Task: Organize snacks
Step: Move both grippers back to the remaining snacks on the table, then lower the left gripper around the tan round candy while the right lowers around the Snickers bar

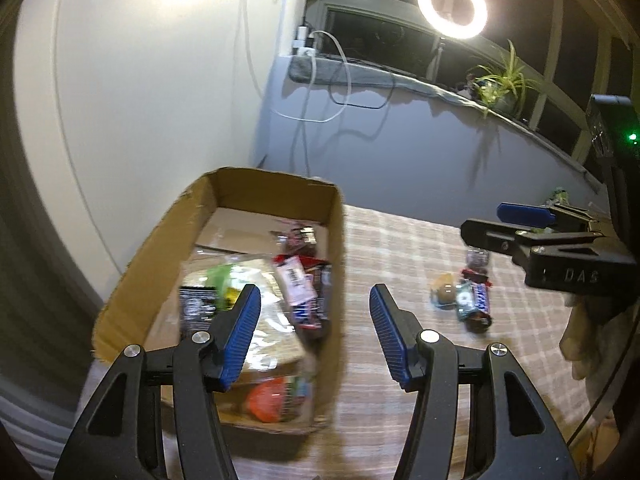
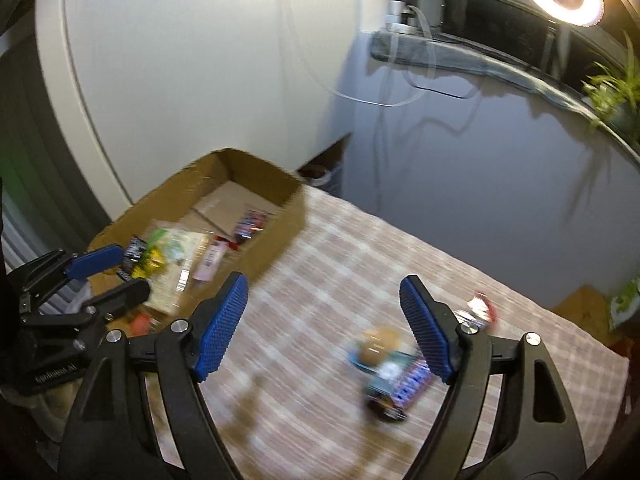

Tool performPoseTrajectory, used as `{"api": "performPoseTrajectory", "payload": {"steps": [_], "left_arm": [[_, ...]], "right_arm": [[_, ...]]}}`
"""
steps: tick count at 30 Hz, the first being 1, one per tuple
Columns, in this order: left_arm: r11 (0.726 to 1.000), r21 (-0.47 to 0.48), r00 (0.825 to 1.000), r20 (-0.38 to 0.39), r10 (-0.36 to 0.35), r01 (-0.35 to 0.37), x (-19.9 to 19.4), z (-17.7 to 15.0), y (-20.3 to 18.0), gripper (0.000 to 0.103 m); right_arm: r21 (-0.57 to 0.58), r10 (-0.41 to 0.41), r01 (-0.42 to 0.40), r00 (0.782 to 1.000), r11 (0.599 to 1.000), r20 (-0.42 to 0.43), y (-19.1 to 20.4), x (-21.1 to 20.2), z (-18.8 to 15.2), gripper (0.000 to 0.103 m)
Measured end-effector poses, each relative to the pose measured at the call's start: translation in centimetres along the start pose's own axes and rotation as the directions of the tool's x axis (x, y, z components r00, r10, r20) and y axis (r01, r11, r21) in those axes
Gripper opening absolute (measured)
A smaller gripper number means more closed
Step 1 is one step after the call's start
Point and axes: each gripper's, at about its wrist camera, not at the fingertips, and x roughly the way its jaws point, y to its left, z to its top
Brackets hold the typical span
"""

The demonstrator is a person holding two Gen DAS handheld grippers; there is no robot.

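Note:
A cardboard box point(image 1: 338, 240) stands on the checked tablecloth point(image 1: 392, 248) and holds several wrapped snacks point(image 1: 304, 292). My left gripper point(image 1: 314, 312) is open and empty above the box's right wall. A small heap of loose snacks point(image 1: 466, 296) lies on the cloth to the right. My right gripper point(image 2: 324, 308) is open and empty above the cloth, just left of that heap point(image 2: 394, 372). The box point(image 2: 280, 224) shows at the left of the right wrist view. Each gripper shows in the other's view, the right point(image 1: 496, 220) and the left point(image 2: 120, 268).
A white wall and a grey wall stand behind the table. A ring light point(image 1: 452, 4), cables point(image 1: 340, 92) and a potted plant point(image 1: 500, 84) are by the window ledge. A red-and-white wrapper point(image 2: 482, 306) lies further right on the cloth.

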Motion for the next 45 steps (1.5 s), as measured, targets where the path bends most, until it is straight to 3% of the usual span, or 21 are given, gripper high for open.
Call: {"api": "performPoseTrajectory", "payload": {"steps": [7, 17, 18, 20, 28, 38, 45], "left_arm": [[0.998, 0.037, 0.999, -0.019, -0.050, 0.050, 0.9, -0.2, -3.0, 0.056], [0.988, 0.094, 0.990, -0.073, -0.120, 0.126, 3.3, -0.7, -7.3, 0.056], [0.986, 0.099, 0.989, -0.081, -0.125, 0.133, 3.7, -0.7, -7.7, 0.056], [0.984, 0.106, 0.986, -0.094, -0.135, 0.145, 4.4, -0.7, -8.2, 0.056], [0.974, 0.112, 0.970, -0.166, -0.177, 0.197, 7.8, -0.8, -10.0, 0.029], [0.965, 0.135, 0.958, -0.208, -0.196, 0.227, 10.7, -0.8, -11.3, 0.023], [0.961, 0.146, 0.955, -0.220, -0.201, 0.236, 11.4, -0.8, -11.1, 0.023]], "right_arm": [[0.073, -0.078, 0.078, 0.997, 0.994, -0.005, -5.7, -1.6, -1.7, 0.081], [0.173, -0.053, 0.065, 0.996, 0.983, -0.073, -9.8, -1.0, -5.2, 0.080], [0.187, -0.043, 0.057, 0.996, 0.981, -0.079, -10.0, -0.8, -5.5, 0.078], [0.231, -0.007, 0.031, 0.994, 0.972, -0.105, -10.8, -0.1, -6.3, 0.062], [0.369, 0.128, -0.062, 0.979, 0.928, -0.159, -12.0, 2.7, -8.3, 0.036], [0.398, 0.159, -0.072, 0.969, 0.915, -0.190, -11.4, 4.9, -8.6, 0.031], [0.383, 0.130, -0.043, 0.970, 0.923, -0.207, -11.1, 6.1, -8.7, 0.031]]}}
